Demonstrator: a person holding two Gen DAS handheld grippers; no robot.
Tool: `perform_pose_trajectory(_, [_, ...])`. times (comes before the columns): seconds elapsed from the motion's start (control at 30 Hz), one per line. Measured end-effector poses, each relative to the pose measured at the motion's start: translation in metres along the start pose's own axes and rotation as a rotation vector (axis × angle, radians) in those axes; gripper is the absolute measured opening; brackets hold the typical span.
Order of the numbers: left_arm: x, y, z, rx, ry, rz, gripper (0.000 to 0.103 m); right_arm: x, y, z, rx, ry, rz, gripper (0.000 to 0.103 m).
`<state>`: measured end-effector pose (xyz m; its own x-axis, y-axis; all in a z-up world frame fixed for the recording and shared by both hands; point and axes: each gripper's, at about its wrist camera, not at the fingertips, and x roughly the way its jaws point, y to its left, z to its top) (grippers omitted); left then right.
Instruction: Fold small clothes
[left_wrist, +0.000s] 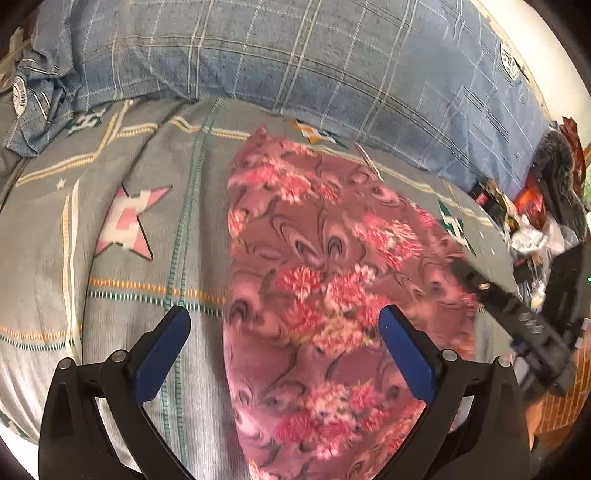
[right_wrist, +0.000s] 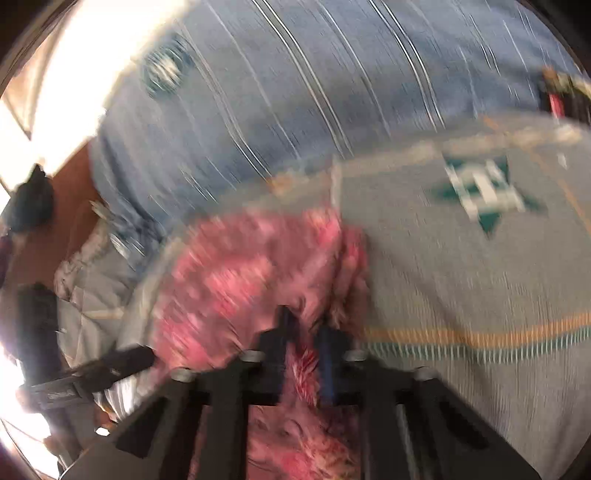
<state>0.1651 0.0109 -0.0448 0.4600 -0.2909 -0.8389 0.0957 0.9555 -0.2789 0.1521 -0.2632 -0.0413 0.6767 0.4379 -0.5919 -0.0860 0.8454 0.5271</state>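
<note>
A small pink floral garment (left_wrist: 314, 288) lies spread on the grey patterned bedsheet (left_wrist: 140, 302). My left gripper (left_wrist: 284, 325) is open above the garment's near part, its blue pads wide apart and holding nothing. My right gripper (right_wrist: 304, 325) is shut on an edge of the pink floral garment (right_wrist: 240, 273), with cloth pinched between the blue pads; this view is blurred by motion. The right gripper also shows in the left wrist view (left_wrist: 509, 306) at the garment's right edge.
A blue plaid quilt (left_wrist: 295, 62) lies bunched along the far side of the bed. Clutter of small objects (left_wrist: 532, 214) sits past the bed's right edge. A pink star print (left_wrist: 129, 221) marks the sheet to the left.
</note>
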Motion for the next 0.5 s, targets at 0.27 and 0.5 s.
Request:
perform_pose_trajectory(0.27, [0.015,0.013,-0.001,-0.013,0.055,0.053,0.103,0.004,-0.031,-0.010,0.044,0.090,-0.156,0.008])
perform_pose_trajectory(0.5, [0.007,0.007,-0.056,0.085,0.063,0.071,0.103,-0.015,-0.019,-0.063,-0.107,0.165,-0.122,0.059])
